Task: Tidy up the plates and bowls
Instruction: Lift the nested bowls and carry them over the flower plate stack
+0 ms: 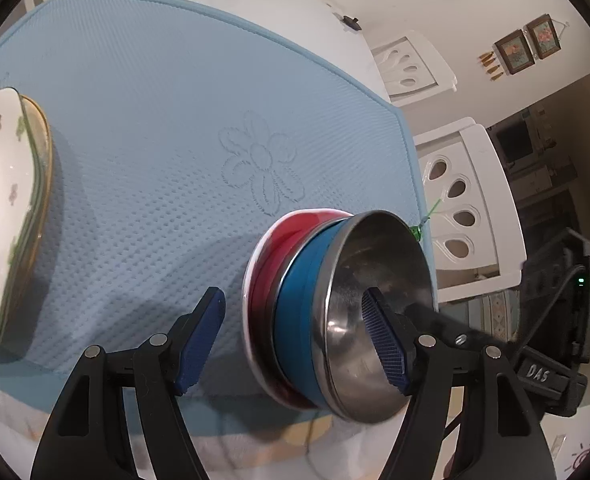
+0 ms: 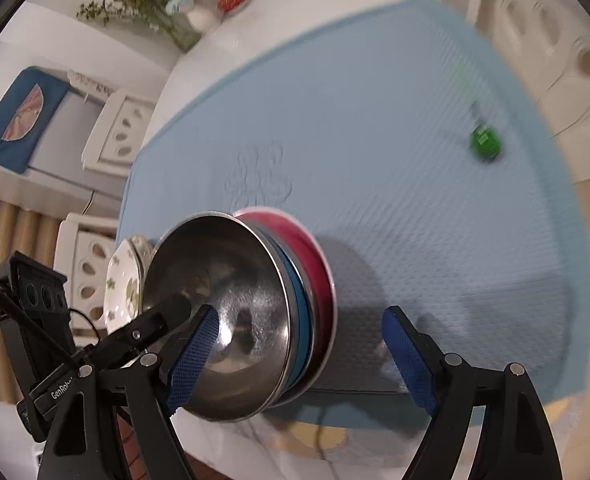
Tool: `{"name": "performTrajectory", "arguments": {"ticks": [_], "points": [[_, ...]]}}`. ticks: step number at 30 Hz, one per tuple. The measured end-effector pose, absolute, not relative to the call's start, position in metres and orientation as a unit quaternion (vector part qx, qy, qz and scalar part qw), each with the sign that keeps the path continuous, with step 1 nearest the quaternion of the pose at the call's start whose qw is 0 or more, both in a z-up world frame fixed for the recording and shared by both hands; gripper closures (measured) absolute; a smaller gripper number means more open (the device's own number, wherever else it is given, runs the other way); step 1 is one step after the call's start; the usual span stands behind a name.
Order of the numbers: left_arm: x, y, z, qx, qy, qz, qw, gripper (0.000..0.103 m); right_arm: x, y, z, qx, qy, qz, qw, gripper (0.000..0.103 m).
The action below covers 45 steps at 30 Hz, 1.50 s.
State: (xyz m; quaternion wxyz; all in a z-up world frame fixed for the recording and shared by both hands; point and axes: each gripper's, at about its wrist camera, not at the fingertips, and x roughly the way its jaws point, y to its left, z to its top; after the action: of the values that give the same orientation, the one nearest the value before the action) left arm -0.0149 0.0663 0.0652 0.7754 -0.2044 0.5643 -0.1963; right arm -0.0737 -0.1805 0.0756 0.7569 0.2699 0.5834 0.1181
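Observation:
A stack of three nested bowls (image 1: 335, 320) stands near the front edge of the blue mat (image 1: 155, 140): red at the bottom, blue in the middle, steel on top. My left gripper (image 1: 293, 294) straddles the stack's left wall. Its right finger sits inside the steel bowl (image 1: 375, 272), and mat shows between its left finger and the red rim. My right gripper (image 2: 301, 312) straddles the right wall of the stack (image 2: 255, 312) the same way, left finger inside and right finger well clear. Floral plates (image 1: 3, 220) are stacked on the mat's left.
A small green object (image 2: 485, 142) lies on the mat's right side. White chairs (image 1: 463, 200) stand along the right of the table and another chair (image 2: 123, 132) along the left. A vase of flowers (image 2: 183, 12) stands at the far end.

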Motion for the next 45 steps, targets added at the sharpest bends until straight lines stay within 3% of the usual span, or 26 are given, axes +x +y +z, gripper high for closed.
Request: {"name": "performTrajectory", "arguments": {"ticks": [6,10,12,14,34,45], "points": [[-0.012,0.065,0.050,-0.220,0.570,-0.186,0.770,0.040,-0.063,-0.180,0.050,0.272,0.602,0.132,0.739,0.021],[-0.010,0.064,0.044,-0.222,0.573,-0.185,0.767,0.054,-0.059,-0.178,0.042,0.274,0.602,0.149,0.735,0.023],[-0.010,0.063,0.041,-0.222,0.575,-0.183,0.766,0.059,-0.058,-0.176,0.038,0.277,0.604,0.158,0.730,0.039],[-0.010,0.062,0.040,-0.219,0.574,-0.176,0.769,0.064,-0.058,-0.173,0.034,0.278,0.610,0.170,0.723,0.043],[-0.017,0.065,0.052,-0.212,0.544,-0.128,0.801,0.068,-0.053,-0.141,0.058,0.197,0.578,0.162,0.775,0.049],[-0.011,0.092,0.101,-0.204,0.482,-0.112,0.845,0.068,-0.035,-0.112,0.101,0.157,0.528,0.209,0.808,0.049]]}}
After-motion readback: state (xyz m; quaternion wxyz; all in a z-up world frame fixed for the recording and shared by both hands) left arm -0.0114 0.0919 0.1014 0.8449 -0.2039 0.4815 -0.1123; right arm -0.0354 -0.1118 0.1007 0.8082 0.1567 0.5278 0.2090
